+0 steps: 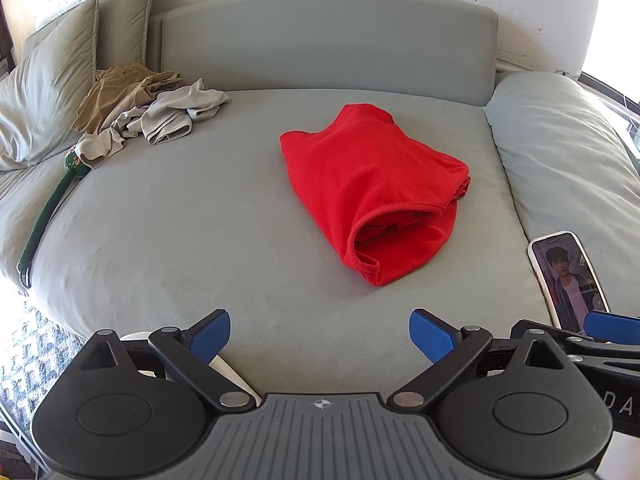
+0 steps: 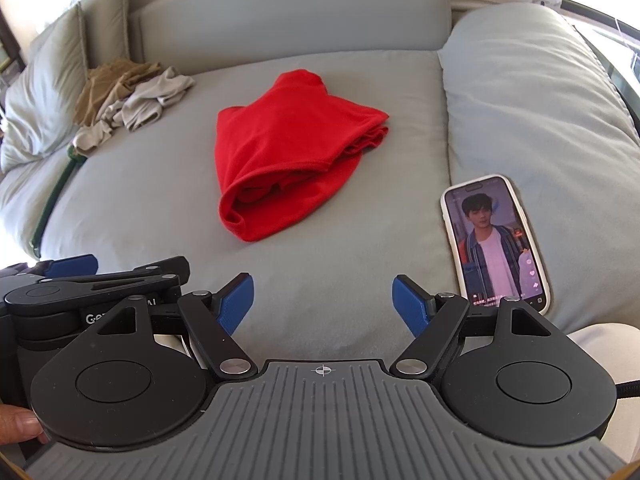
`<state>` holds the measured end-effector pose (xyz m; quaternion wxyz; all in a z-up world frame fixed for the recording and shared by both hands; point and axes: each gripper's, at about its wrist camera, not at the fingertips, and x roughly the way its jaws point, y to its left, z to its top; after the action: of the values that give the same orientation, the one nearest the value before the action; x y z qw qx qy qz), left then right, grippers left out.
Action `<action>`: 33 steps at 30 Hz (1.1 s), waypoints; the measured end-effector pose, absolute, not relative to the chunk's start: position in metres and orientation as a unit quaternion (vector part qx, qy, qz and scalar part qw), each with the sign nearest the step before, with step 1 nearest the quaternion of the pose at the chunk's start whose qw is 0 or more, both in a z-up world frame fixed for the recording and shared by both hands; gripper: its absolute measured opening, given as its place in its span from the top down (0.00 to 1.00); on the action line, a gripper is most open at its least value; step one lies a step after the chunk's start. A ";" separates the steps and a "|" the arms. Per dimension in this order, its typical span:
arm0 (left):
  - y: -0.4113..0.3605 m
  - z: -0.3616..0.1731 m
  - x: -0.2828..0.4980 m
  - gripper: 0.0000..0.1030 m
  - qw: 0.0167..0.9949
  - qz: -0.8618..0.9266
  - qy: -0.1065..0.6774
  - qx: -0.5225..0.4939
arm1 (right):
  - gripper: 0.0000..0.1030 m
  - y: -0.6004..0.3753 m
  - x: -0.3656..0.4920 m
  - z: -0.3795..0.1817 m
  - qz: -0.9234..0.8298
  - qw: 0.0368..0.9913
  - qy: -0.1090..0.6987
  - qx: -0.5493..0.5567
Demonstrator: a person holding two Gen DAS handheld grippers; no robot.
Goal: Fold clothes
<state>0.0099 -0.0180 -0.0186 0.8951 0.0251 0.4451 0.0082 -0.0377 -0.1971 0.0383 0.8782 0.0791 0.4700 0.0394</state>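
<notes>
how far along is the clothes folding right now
Done: the red garment lies roughly folded mid-bed, though its near end gapes open. In hand: nothing; the left gripper and right gripper are open and empty, short of it. Left: the crumpled tan and grey clothes piled by the pillows.

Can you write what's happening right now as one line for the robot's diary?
left gripper: open, empty | right gripper: open, empty | red garment: folded on bed | unfolded clothes pile: far left
</notes>
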 end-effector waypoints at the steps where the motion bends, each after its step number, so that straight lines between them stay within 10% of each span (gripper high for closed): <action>1: -0.018 -0.019 0.010 0.07 0.895 0.008 0.445 0.026 | 0.24 -0.197 -0.038 0.038 0.040 0.878 0.470 0.080; 19: -0.015 -0.032 0.023 0.05 0.891 0.006 0.454 0.013 | 0.17 -0.203 -0.030 0.030 0.037 0.873 0.478 0.090; 33: -0.014 -0.080 0.095 0.31 0.895 -0.007 0.446 -0.008 | 0.16 -0.238 -0.008 -0.001 0.012 0.863 0.478 0.164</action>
<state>0.0952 -0.0139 -0.0796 0.8947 -0.0083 0.4465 -0.0068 -0.0080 -0.2379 -0.0012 0.8627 0.1644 0.4782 0.0116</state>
